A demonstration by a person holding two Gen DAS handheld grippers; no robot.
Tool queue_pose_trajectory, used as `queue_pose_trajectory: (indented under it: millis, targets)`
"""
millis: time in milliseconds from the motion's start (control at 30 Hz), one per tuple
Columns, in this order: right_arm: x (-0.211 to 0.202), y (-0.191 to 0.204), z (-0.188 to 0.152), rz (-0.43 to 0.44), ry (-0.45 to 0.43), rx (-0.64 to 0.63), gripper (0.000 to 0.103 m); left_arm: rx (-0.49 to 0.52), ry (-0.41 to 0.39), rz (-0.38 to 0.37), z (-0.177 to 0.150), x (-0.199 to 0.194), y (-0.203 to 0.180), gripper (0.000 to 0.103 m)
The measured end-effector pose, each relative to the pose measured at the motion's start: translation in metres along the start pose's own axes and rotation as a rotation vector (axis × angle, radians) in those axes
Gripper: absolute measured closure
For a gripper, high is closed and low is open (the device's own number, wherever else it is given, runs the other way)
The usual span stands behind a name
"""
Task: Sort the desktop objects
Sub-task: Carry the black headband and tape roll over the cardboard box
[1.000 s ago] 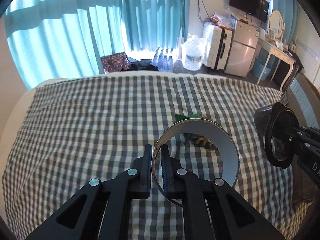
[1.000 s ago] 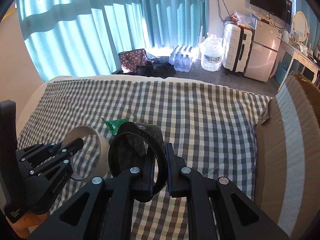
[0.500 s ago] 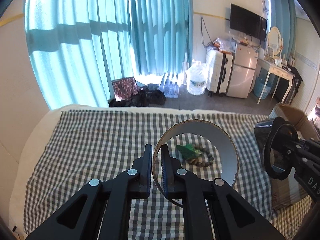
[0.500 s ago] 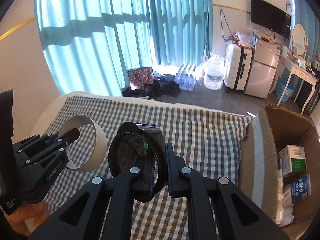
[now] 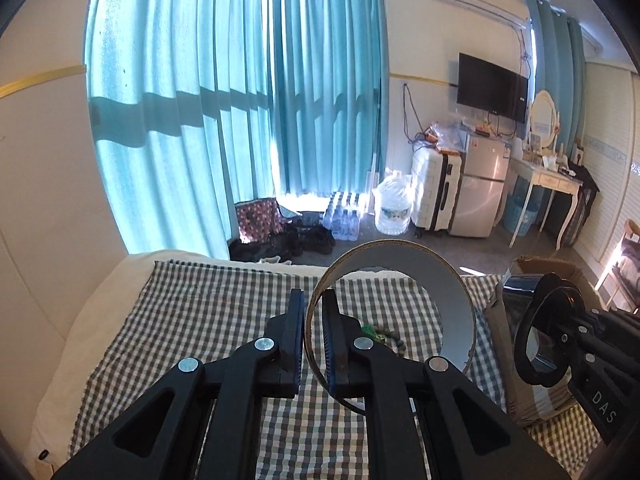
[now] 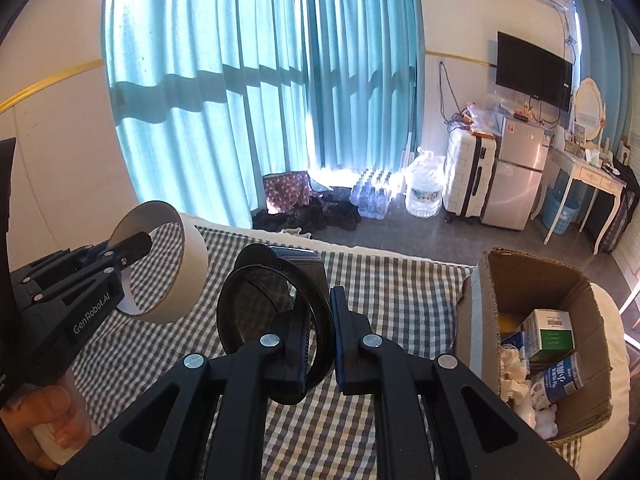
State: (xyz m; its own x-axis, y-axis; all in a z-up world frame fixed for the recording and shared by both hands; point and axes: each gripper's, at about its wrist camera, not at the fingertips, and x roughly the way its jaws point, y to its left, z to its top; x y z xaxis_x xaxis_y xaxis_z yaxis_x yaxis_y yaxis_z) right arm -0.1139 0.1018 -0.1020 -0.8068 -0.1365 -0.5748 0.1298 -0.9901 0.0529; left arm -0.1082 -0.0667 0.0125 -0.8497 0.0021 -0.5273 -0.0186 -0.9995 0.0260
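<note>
My left gripper [image 5: 311,340] is shut on the wall of a wide white tape ring [image 5: 452,300], which hangs in the air above the checked bed. The same tape ring [image 6: 188,268] and left gripper [image 6: 132,250] show at the left of the right wrist view. In that view my right gripper [image 6: 320,340] is shut on the rim of a dark round container [image 6: 256,300] with a glassy face, also lifted. The container [image 5: 538,340] sits at the right of the left wrist view. A bead bracelet [image 5: 394,338] and a green wrapper [image 5: 372,332] lie on the bed below the ring.
An open cardboard box [image 6: 588,292] stands at the bed's right end, holding cartons, a bottle and white wrappings. The checked bedspread [image 5: 200,320] spreads left. Beyond are teal curtains, water bottles, a suitcase, a fridge and a dressing table. A hand [image 6: 48,420] grips the left handle.
Both grippers have risen well above the bed with the ring and the container still held. The views tilted up, the room came into sight, and the cardboard box now shows fully.
</note>
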Motion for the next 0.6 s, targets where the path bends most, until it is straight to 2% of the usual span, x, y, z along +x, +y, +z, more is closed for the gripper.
queue_pose_trajectory:
  millis: [300,600]
  targets:
    - [-0.040,0.003,0.000,0.003,-0.059,-0.005,0.094,-0.001,-0.028,-0.006,0.001,-0.026,-0.007,0.094]
    - [-0.054,-0.019,-0.008,-0.021,-0.060,0.024,0.094,0.013,-0.026,-0.031,-0.002,-0.030,-0.034,0.094]
